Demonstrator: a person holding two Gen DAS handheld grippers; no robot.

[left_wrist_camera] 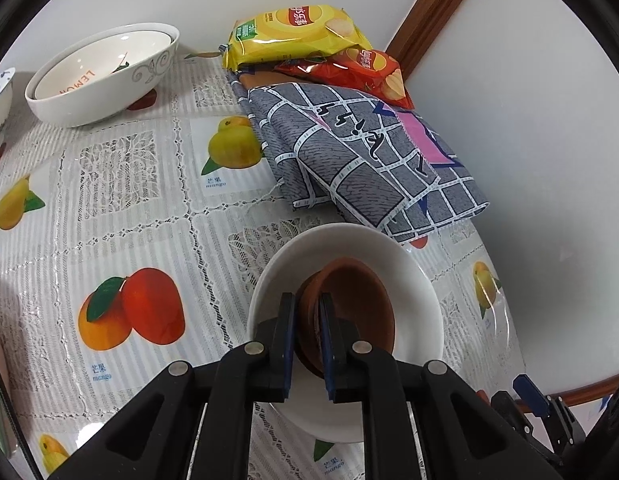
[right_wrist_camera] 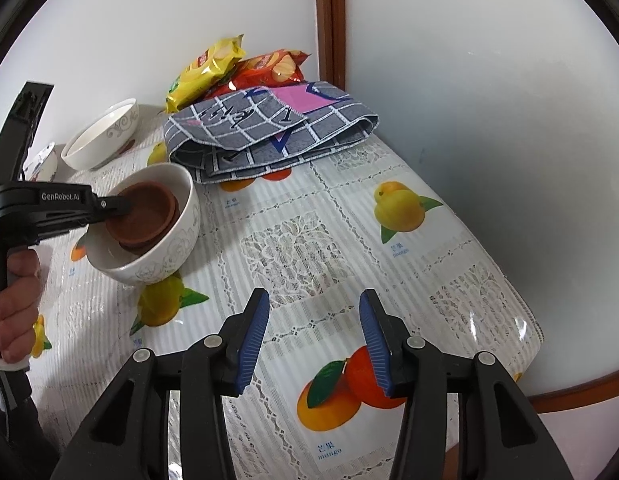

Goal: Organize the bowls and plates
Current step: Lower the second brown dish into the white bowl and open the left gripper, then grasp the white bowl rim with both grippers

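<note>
A: In the left wrist view, what is held, and why so?

B: The left gripper [left_wrist_camera: 305, 340] is seen closed narrow upon the rim of the brown bowls [left_wrist_camera: 349, 312]; one finger is set inside, one outside; they are nested in the white bowl [left_wrist_camera: 413, 276], presumably so that like is stacked within like; two more nested bowls [left_wrist_camera: 97, 76] are stood at the far side, well apart; crisp packets [left_wrist_camera: 297, 32] and a folded cloth [left_wrist_camera: 361, 160] are kept near the wall.

A: And what is added by the right wrist view?

B: The right gripper [right_wrist_camera: 313, 340] is shown wide and empty above the tablecloth [right_wrist_camera: 429, 248]; it is judged to be kept in reserve; the white bowl's flowered side and the brown stack's tilt are revealed there; the hand [right_wrist_camera: 13, 304] is seen too; the far bowls' lettering is shown only from the left.
</note>
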